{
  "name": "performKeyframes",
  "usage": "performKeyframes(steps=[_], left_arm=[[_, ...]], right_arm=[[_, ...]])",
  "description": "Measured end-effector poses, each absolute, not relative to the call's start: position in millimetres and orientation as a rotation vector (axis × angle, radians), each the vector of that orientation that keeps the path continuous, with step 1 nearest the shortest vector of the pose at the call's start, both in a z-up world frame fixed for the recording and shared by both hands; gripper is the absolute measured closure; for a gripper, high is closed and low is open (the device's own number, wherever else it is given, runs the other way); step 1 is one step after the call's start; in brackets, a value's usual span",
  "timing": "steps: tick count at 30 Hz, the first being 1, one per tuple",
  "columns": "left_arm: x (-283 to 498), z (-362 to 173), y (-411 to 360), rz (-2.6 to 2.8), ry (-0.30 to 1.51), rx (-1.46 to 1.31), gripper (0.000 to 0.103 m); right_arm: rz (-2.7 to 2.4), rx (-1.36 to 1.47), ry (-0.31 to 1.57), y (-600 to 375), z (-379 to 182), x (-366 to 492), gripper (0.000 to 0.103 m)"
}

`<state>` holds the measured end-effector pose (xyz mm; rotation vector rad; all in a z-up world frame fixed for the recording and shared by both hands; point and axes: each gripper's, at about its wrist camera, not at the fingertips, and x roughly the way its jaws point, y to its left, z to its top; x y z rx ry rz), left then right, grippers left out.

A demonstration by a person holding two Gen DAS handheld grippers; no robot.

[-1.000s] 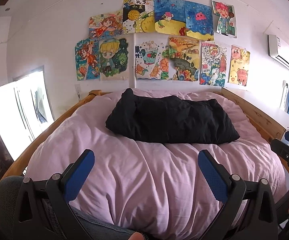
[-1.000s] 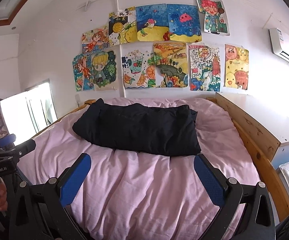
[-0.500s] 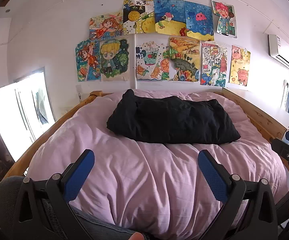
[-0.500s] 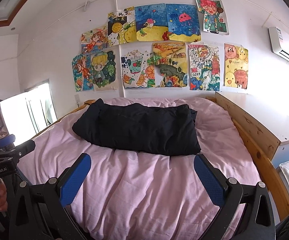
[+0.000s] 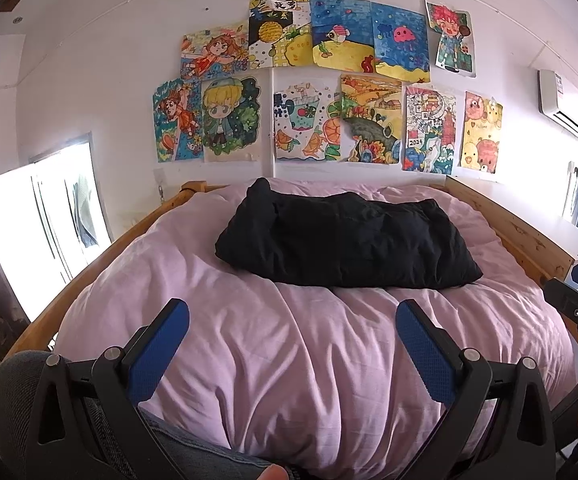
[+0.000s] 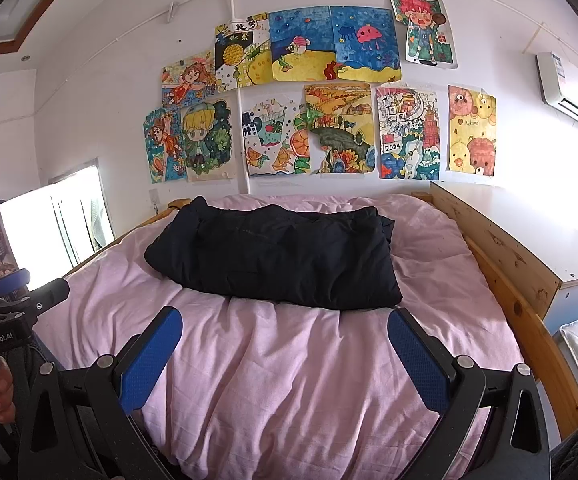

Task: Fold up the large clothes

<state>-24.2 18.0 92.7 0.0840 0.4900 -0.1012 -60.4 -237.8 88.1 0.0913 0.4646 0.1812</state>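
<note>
Nothing has moved: my left gripper and right gripper gape wide, empty, low in frame above pink duvet; folded black garment sits mid-frame.

Folded black garment – on pink duvet, left tool agape

Home bedroom, wooden-framed bed with pink duvet, children's drawings taped to white wall

Daylight floods in from the blown-out window, left of the bed. Both views are sharp, with fisheye-curved, dark-vignetted corners.
</note>
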Motion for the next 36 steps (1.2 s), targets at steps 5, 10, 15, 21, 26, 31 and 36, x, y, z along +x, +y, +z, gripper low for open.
performKeyframes(steps=[5,10,15,21,26,31,36], left_arm=[[-24.0,92.5,18.3,-0.102,0.491,0.083,0.001],[-24.1,92.4,17.9,-0.102,0.491,0.084,0.001],[-24.1,92.3,18.0,-0.102,0.491,0.084,0.001],[-23.8,92.2,19.7,-0.104,0.491,0.085,0.001],[-23.7,92.3,21.0,-0.104,0.491,0.086,0.001],[-23.7,92.0,20.0,-0.105,0.491,0.085,0.001],[-23.8,92.0,21.0,-0.105,0.49,0.086,0.001]], right_arm=[[0.181,0.093,0.467,-237.9,87.7,-60.3,0.0],[0.182,0.092,0.466,-239.3,88.3,-60.0,0.0],[0.181,0.093,0.466,-238.6,88.6,-60.1,0.0],[0.182,0.096,0.467,-239.7,87.7,-60.0,0.0],[0.182,0.094,0.468,-239.0,87.6,-60.2,0.0],[0.181,0.096,0.468,-238.4,88.2,-60.0,0.0],[0.181,0.096,0.469,-237.9,88.8,-60.0,0.0]])
